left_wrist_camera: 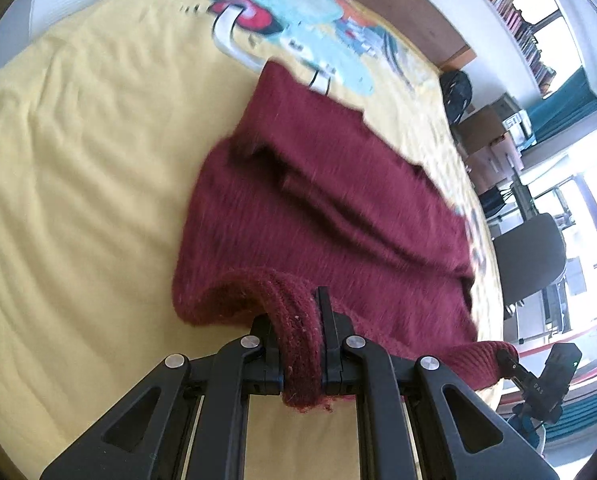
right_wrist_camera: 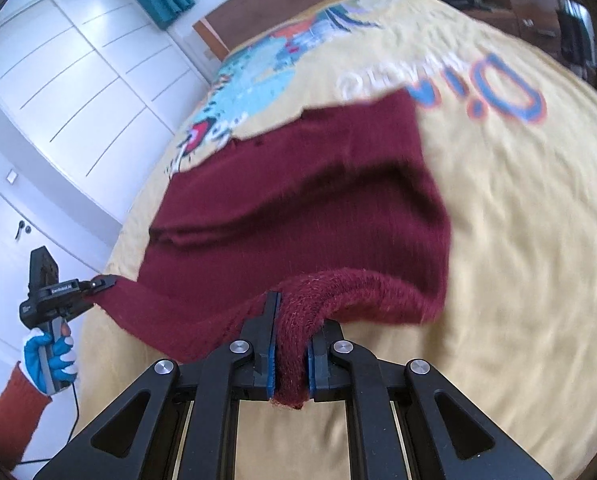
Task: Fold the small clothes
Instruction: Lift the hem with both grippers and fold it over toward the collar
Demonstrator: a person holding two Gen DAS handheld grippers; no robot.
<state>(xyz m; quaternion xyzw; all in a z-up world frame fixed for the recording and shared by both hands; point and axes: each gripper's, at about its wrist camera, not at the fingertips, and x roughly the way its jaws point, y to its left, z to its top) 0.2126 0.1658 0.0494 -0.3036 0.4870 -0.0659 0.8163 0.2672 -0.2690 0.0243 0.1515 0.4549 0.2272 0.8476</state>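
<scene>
A dark red knitted sweater [left_wrist_camera: 322, 192] lies spread on a yellow bedspread [left_wrist_camera: 82, 184]; it also shows in the right wrist view [right_wrist_camera: 298, 200]. My left gripper [left_wrist_camera: 302, 320] is shut on the ribbed hem at one near corner and holds it lifted. My right gripper [right_wrist_camera: 292, 328] is shut on the ribbed hem at the other near corner, also lifted. Each gripper shows in the other's view: the right gripper [left_wrist_camera: 506, 358] at the lower right, the left gripper [right_wrist_camera: 98, 282] at the left. The far part of the sweater rests on the bed.
The yellow bedspread [right_wrist_camera: 518, 240] bears a colourful print [left_wrist_camera: 298, 12] and lettering [right_wrist_camera: 458, 84]. A wooden headboard [right_wrist_camera: 282, 4] stands at the far end. White wardrobe doors [right_wrist_camera: 78, 80] are on one side; a dark chair [left_wrist_camera: 530, 256], boxes and bookshelves on the other.
</scene>
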